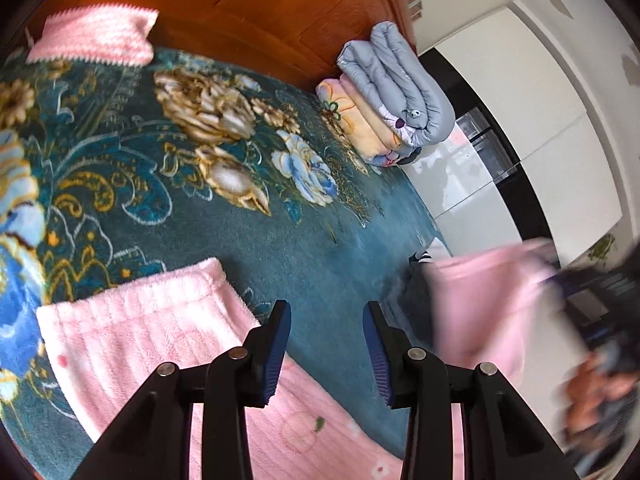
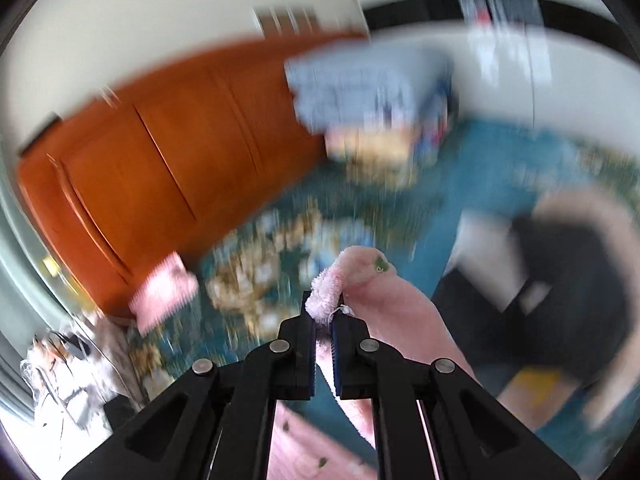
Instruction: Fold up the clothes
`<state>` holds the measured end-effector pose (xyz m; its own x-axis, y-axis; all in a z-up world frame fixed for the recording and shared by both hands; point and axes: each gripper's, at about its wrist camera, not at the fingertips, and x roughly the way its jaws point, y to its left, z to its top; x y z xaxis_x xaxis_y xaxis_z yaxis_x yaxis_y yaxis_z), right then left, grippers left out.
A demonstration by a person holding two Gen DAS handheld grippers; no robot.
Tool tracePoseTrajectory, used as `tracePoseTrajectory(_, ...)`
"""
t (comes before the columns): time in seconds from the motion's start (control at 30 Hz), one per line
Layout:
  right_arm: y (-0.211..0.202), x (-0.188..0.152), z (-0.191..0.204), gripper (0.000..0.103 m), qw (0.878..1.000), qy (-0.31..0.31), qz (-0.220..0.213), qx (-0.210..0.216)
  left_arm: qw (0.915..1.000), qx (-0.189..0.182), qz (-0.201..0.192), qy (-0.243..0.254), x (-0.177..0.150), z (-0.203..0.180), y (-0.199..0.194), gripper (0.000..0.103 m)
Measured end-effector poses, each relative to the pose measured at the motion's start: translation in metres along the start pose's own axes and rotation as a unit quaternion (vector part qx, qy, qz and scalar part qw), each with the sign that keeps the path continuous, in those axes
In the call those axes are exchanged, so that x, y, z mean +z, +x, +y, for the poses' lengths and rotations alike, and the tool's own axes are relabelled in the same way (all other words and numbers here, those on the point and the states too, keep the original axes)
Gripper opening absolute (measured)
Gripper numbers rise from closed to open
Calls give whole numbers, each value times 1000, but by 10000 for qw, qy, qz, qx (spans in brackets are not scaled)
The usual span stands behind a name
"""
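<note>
1. The pink fleece garment lies partly flat on the bed, on its flowered blanket, with one end lifted off to your right.
2. Your right tool is clamped on that lifted end, the fluffy hem poking up between the pads.
3. Your left tool stands partly open with nothing between its pads, just above the flat part of the garment.
4. Expect the fleece to be light, soft and floppy; it will likely sag and drag on the plush blanket.
5. Take hold at a hem or corner, where the edge is thicker, so the layers stay together.
6. Count: one garment in hand, one pink knitted piece by the headboard, one stack of folded quilts, two tools.
</note>
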<state>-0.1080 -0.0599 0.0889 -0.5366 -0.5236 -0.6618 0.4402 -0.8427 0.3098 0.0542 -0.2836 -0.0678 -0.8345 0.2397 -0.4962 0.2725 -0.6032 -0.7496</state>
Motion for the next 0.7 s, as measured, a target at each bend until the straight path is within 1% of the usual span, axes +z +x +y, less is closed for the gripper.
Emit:
tracePoseTrajectory(0.07,48,-26,-7,6,9982,166,571,75,9997,-93,164,-125,0,4,6,41)
tracePoseTrajectory(0.13,79,-54,-11,6,9945,192,1012,185,9991,-158,301,-236,-1,8,12,41)
tracePoseTrajectory(0.17,91,-68,-12,6,9922,182,1203,252,9990,-132,332,-266,-2,9,14,41)
tracePoseTrajectory(0.2,97,-79,-11,6,9906,133,1325,322,9989,-91,361,-293,-2,10,17,41)
tracePoseTrajectory(0.23,102,-86,-9,9,9893,86,1411,364,9986,-71,397,-333,-2,10,20,41)
tracePoseTrajectory(0.27,105,-92,-8,10,9881,56,1482,397,9983,-76,448,-365,-3,11,23,41)
tracePoseTrajectory(0.3,105,-95,-9,10,9874,54,1529,414,9979,-85,503,-394,-4,11,26,41)
tracePoseTrajectory(0.33,104,-98,-9,15,9868,52,1558,436,9975,-94,557,-424,-6,12,29,42)
tracePoseTrajectory(0.4,92,-100,-10,24,9883,17,1446,482,9964,-156,702,-440,-9,11,36,46)
tracePoseTrajectory(0.43,86,-99,-11,33,9895,-17,1349,519,9958,-195,778,-447,-10,10,40,50)
tracePoseTrajectory(0.47,79,-99,-14,37,9904,-53,1259,560,9951,-232,854,-451,-12,9,44,54)
tracePoseTrajectory(0.5,71,-99,-17,44,9914,-87,1167,584,9947,-246,909,-422,-13,7,48,55)
tracePoseTrajectory(0.53,61,-98,-22,47,9925,-110,1078,564,9945,-227,949,-370,-15,4,52,57)
tracePoseTrajectory(0.57,53,-98,-27,48,9936,-116,1004,499,9944,-179,1004,-282,-16,1,58,60)
tracePoseTrajectory(0.63,47,-98,-44,48,9954,-40,925,261,9943,-12,1067,-80,-16,-4,70,60)
tracePoseTrajectory(0.7,50,-102,-64,48,9946,123,1025,-43,9941,242,1052,138,-16,-8,80,60)
